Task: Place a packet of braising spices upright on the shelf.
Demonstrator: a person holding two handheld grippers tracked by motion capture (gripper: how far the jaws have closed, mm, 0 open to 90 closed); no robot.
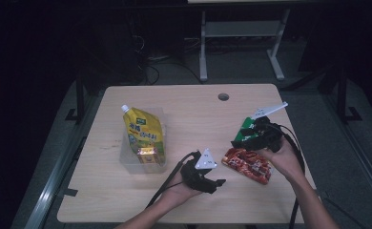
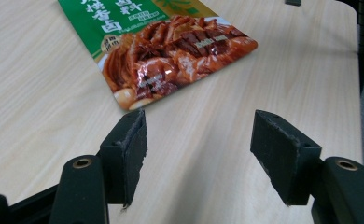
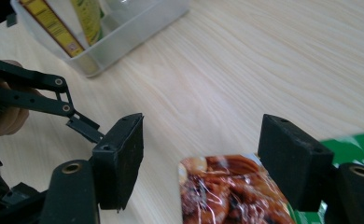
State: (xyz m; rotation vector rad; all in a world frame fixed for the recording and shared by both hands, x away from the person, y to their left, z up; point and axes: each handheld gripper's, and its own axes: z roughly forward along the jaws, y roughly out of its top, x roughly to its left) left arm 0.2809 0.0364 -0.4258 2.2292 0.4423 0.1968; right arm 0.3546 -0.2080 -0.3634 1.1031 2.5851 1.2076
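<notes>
Just ahead of the left gripper (image 2: 199, 156) lies the packet (image 2: 171, 51).

The table (image 1: 184, 102) holds two pouches: one yellow pouch (image 1: 146, 133) at the left and one red-and-green pouch (image 1: 247, 163) lying flat at the right. One clear tub (image 1: 129, 160) sits at the left, with the yellow pouch in it. Two grippers are over the near side: one left gripper (image 1: 212, 183), one right gripper (image 1: 248, 138). One round hole (image 1: 223, 97) marks the far edge.
</notes>
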